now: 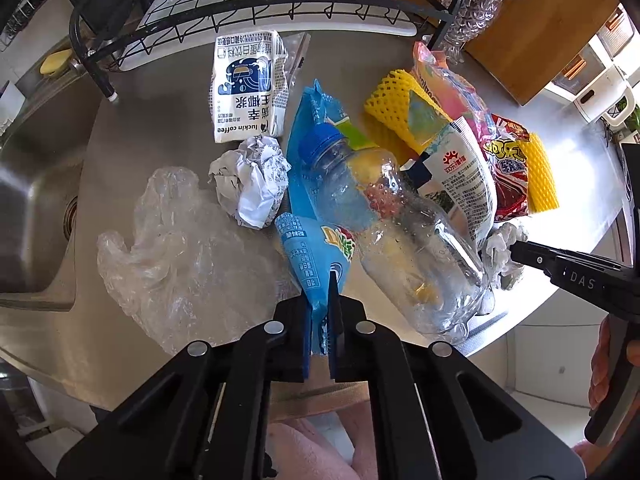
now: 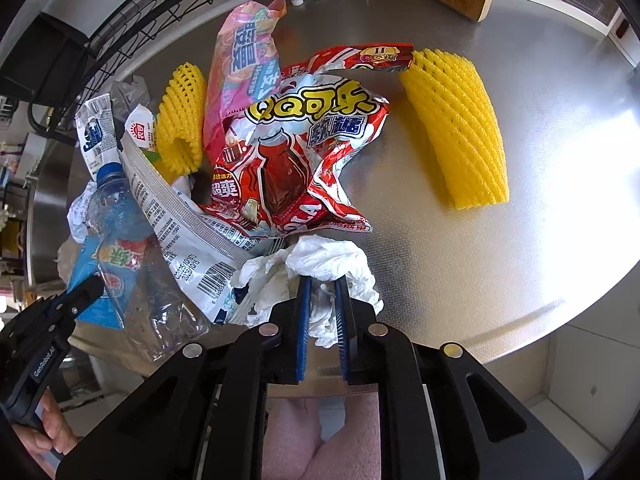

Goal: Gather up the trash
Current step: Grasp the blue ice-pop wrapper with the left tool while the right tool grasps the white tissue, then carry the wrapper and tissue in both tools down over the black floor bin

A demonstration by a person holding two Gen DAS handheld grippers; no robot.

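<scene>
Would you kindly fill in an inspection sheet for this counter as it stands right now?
Surface: steel counter, sink at its left.
Job's things: blue wrapper, white tissue, clear bottle, red candy bag, crumpled paper, coffee pouch, plastic glove, yellow foam nets.
Clutter: nothing seen beyond the trash.
Grippers: left gripper shut on the blue wrapper; right gripper shut on the white tissue.
Cables: nothing seen.
Surroundings: dish rack, cutting board.
</scene>
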